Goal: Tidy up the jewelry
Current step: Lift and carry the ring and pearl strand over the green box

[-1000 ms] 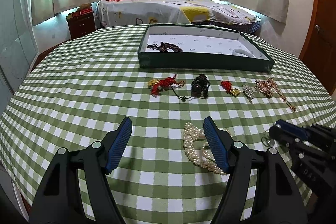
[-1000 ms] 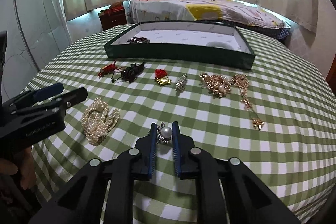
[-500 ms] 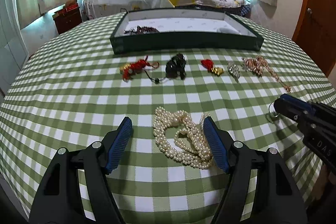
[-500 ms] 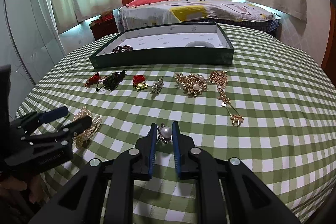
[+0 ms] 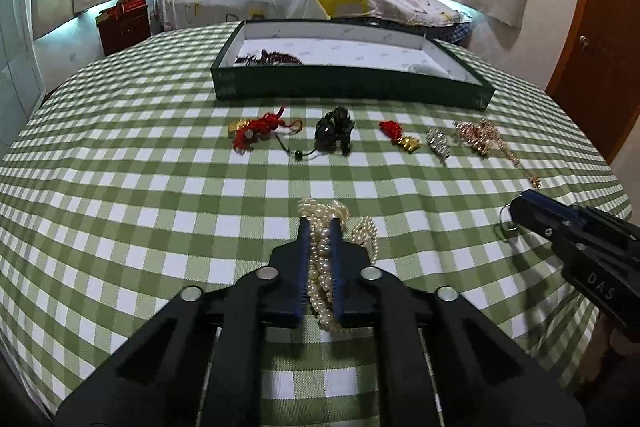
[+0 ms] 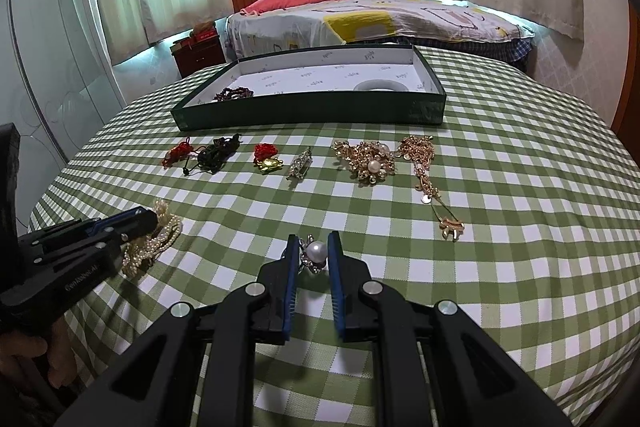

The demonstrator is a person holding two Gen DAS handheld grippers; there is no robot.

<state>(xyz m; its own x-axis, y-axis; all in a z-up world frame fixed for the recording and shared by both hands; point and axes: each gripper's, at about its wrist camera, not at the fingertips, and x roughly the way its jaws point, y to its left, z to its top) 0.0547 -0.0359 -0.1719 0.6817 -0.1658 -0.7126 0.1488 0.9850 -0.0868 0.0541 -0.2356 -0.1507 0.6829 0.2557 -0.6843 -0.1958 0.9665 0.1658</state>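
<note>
left gripper (image 5: 319,227) jaws clamped tight on the knobbly pearl necklace (image 5: 320,267) | right gripper (image 6: 313,247) jaws pinch a glossy pearl ring (image 6: 315,254), both low over the checked counter (image 5: 120,207) | ahead: corded red charms, gold chains still loose | beyond: green box (image 6: 304,115) holds only dark beads, pale bangle, so early days

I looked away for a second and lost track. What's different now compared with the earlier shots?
The left gripper shifted over the pearl necklace and shut on it; before, its jaws stood wide open. The right gripper stays clamped on the pearl ring. The other jewelry and the green box lie as before.
</note>
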